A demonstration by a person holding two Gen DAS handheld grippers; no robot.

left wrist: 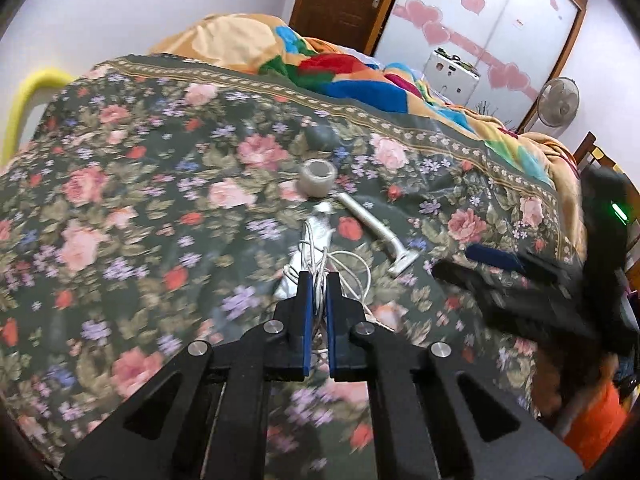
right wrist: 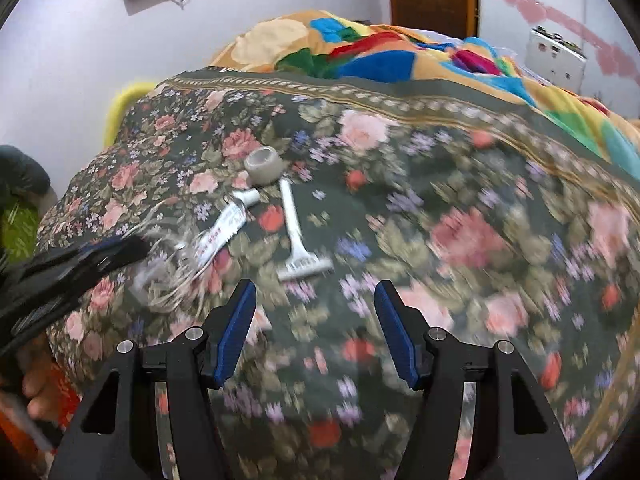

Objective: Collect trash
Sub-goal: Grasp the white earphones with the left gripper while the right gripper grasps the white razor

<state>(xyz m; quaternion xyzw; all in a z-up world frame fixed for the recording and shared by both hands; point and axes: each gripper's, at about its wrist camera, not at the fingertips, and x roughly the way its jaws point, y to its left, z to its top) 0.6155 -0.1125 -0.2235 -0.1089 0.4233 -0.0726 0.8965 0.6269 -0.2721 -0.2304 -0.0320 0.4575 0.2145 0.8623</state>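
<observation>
On the flowered bedspread (left wrist: 120, 184), the left gripper (left wrist: 316, 280) clenches a blurred white cord (left wrist: 352, 268); the right gripper (right wrist: 316, 292) gapes, holding nothing.

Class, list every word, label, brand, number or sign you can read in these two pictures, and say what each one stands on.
None can be read.
Squeezed tube on the floral bedspread: red print along its side, too blurred to read.
White box by the wardrobe: small dark marks, too small to read.
Wardrobe door: a small red mark, too small to read; the pink hearts are shapes, not text.
</observation>
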